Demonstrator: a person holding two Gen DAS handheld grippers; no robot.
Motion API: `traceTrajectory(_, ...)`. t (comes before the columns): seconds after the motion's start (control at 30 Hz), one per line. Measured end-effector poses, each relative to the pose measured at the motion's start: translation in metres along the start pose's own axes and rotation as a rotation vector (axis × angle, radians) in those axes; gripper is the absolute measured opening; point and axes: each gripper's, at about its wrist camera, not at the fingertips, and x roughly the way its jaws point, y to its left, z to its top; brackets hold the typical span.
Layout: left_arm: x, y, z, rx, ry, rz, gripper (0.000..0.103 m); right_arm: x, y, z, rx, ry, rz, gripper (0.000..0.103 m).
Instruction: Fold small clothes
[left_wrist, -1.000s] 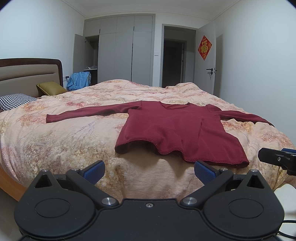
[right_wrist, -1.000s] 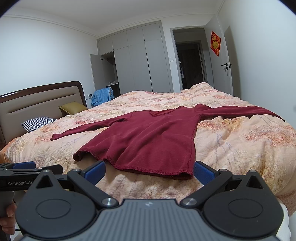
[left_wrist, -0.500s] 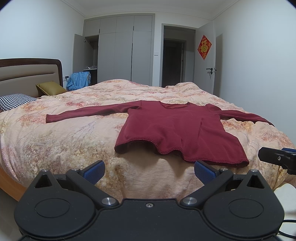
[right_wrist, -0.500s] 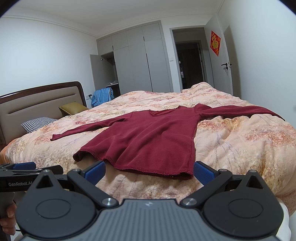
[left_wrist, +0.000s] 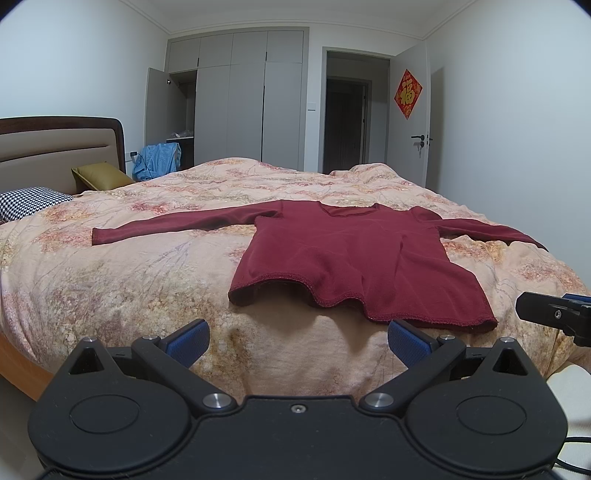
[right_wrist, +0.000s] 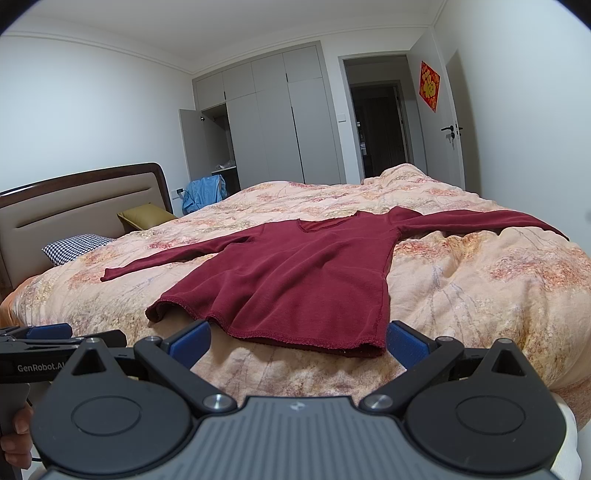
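A dark red long-sleeved top (left_wrist: 347, 258) lies spread flat on the bed, sleeves stretched out to both sides, hem toward me. It also shows in the right wrist view (right_wrist: 295, 273). My left gripper (left_wrist: 298, 343) is open and empty, held just short of the bed's near edge below the hem. My right gripper (right_wrist: 298, 341) is open and empty, close in front of the hem's right part. Each gripper shows at the edge of the other's view: the right gripper (left_wrist: 554, 314), the left gripper (right_wrist: 55, 339).
The bed carries a peach floral quilt (left_wrist: 129, 280). A houndstooth pillow (left_wrist: 29, 199) and an olive cushion (left_wrist: 99, 175) lie by the headboard (left_wrist: 55, 147). A blue garment (left_wrist: 157, 158) hangs near the open wardrobe (left_wrist: 236, 103). A door (left_wrist: 410, 118) stands open at the back right.
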Motion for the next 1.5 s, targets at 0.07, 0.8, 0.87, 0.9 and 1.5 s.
traceTrajectory(0.07, 0.000, 0.000, 0.000, 0.001, 0.001, 0.001, 0.102, 0.000, 0.000, 0.000, 0.000, 0.000, 0.000, 0.103)
traceTrajectory(0.8, 0.056, 0.000, 0.063, 0.044, 0.100, 0.066, 0.102, 0.044, -0.063, 0.056, 0.113, -0.026, -0.084, 0.103)
traceTrajectory(0.87, 0.067, -0.002, 0.076, 0.043, 0.095, 0.061, 0.102, 0.051, -0.074, 0.066, 0.118, -0.036, -0.103, 0.103)
traceTrajectory(0.9, 0.074, -0.004, 0.083, 0.045, 0.095, 0.059, 0.102, 0.055, -0.080, 0.070, 0.128, -0.042, -0.107, 0.103)
traceTrajectory(1.5, 0.233, -0.060, 0.171, 0.131, 0.137, -0.023, 0.102, 0.145, -0.224, 0.084, 0.398, -0.134, -0.306, 0.103)
